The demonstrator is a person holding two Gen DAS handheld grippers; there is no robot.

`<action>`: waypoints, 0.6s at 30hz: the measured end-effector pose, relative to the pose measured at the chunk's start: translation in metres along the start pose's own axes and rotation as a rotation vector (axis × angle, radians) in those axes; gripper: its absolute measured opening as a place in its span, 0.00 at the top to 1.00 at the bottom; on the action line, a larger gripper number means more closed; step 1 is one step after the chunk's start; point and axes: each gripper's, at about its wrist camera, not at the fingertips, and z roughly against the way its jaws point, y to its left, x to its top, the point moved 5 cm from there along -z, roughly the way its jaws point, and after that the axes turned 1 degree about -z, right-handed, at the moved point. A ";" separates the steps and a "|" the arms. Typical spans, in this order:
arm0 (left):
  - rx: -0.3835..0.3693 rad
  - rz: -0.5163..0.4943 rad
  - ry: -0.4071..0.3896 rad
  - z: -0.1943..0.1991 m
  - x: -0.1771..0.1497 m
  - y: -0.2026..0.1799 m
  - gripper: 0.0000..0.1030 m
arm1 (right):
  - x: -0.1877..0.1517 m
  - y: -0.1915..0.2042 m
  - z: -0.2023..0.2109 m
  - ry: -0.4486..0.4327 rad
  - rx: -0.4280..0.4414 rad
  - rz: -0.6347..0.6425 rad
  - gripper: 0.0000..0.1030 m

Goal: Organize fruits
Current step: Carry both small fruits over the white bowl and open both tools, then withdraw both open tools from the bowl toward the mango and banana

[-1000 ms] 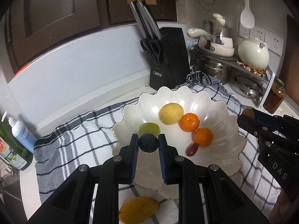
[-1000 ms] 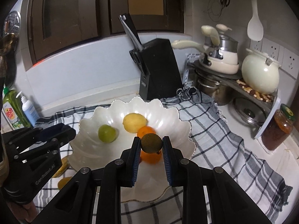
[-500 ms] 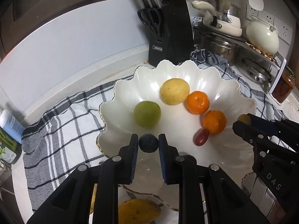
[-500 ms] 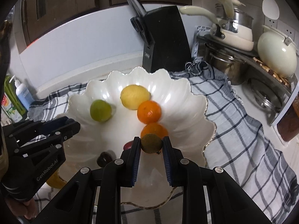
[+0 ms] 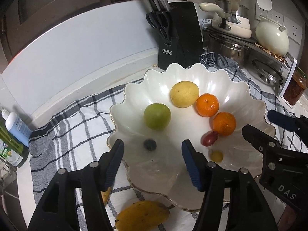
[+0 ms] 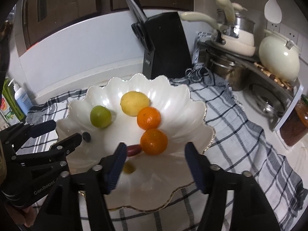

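1. Left wrist view: the left tongs (image 5: 152, 154) are spread wide with nothing between their blue pads, reaching over the near rim of the white scalloped ceramic bowl (image 5: 192, 77).
2. A small dark blue berry (image 5: 149, 144) lies on the bowl floor between the two fingers, apart from both.
3. Ahead of the left tongs sit a round green fruit (image 5: 157, 116), a yellow lemon (image 5: 184, 94) and two orange mandarins (image 5: 207, 105) (image 5: 224, 124); a red grape (image 5: 209, 138) touches the nearer mandarin, and a small yellow-green fruit (image 5: 217, 155) lies just right of the right finger.
4. Below the left tongs, outside the bowl, a yellow mango (image 5: 142, 215) lies on the black-and-white checked cloth (image 5: 67, 127) covering the counter.
5. The right tongs (image 5: 273, 132) enter from the right, spread, over the bowl's right rim.
6. Right wrist view: the right tongs (image 6: 154, 159) are spread and hold nothing, above the bowl (image 6: 173, 88).
7. The yellow-green fruit (image 6: 128, 167) looks blurred just inside the left finger; the grape (image 6: 133, 150) and nearer mandarin (image 6: 153, 141) lie just ahead between the fingers.
8. The left tongs (image 6: 63, 132) show at the left, spread, with the berry (image 6: 86, 136) at their tip.
9. A black knife block (image 6: 165, 46) stands beyond the bowl.
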 end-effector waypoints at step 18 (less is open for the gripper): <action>0.124 0.070 -0.132 0.074 0.001 0.044 0.05 | 0.020 0.024 0.061 -0.139 -0.024 -0.013 0.14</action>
